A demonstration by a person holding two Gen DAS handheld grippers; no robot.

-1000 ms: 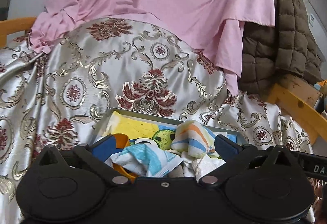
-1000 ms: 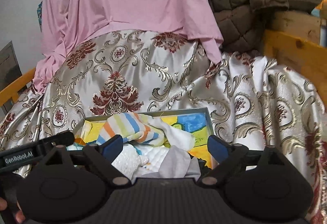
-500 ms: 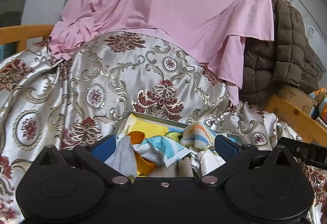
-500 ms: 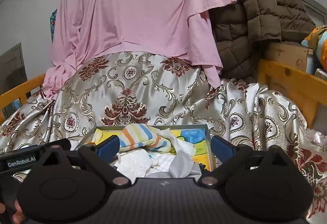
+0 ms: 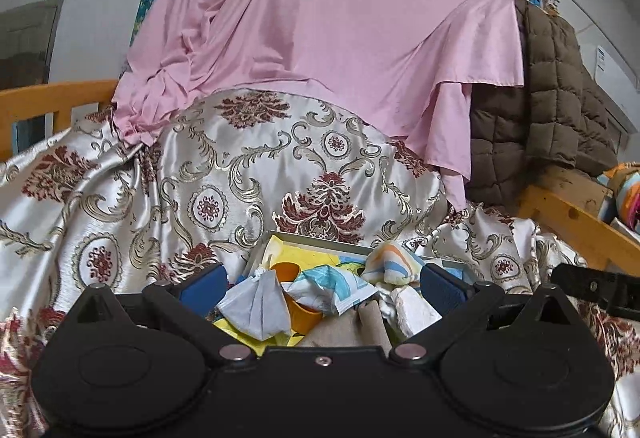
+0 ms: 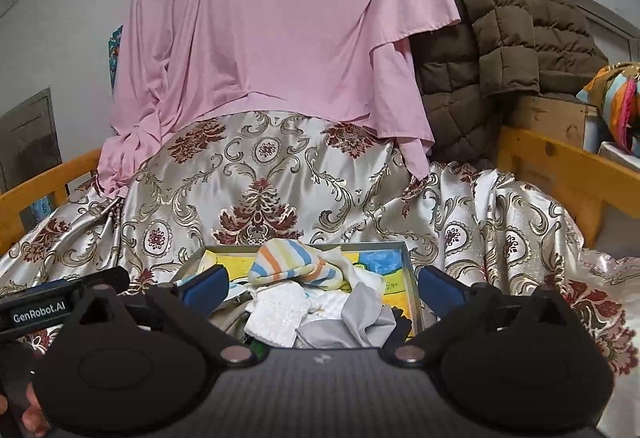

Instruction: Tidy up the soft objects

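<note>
A shallow grey tray (image 5: pixel 320 240) (image 6: pixel 412 278) with a colourful printed floor lies on the brocade cover. It holds a heap of soft pieces: a striped cloth (image 5: pixel 394 266) (image 6: pixel 288 264), a white terry cloth (image 6: pixel 276 314), a grey cloth (image 6: pixel 360 318), a pale blue cloth (image 5: pixel 260 308), a printed cloth (image 5: pixel 332 284) and a beige cloth (image 5: pixel 344 326), plus an orange cup (image 5: pixel 286 272). My left gripper (image 5: pixel 322 284) stands open just before the heap, its pads apart from the cloths. My right gripper (image 6: pixel 324 284) is opening; the heap shows between its blue pads, which press on nothing.
A silver-and-red brocade cover (image 5: pixel 240 178) spreads around the tray. Behind it hang a pink sheet (image 5: pixel 320 18) and a brown quilted jacket (image 5: pixel 552 98). Orange wooden rails (image 5: pixel 580 222) (image 6: pixel 44 182) run along both sides. A person's fingers (image 6: pixel 32 414) show at the lower left.
Both grippers have drawn back from the tray, so it looks smaller and more of the pink sheet shows. The pale blue cloth has come into view by the left pad.
</note>
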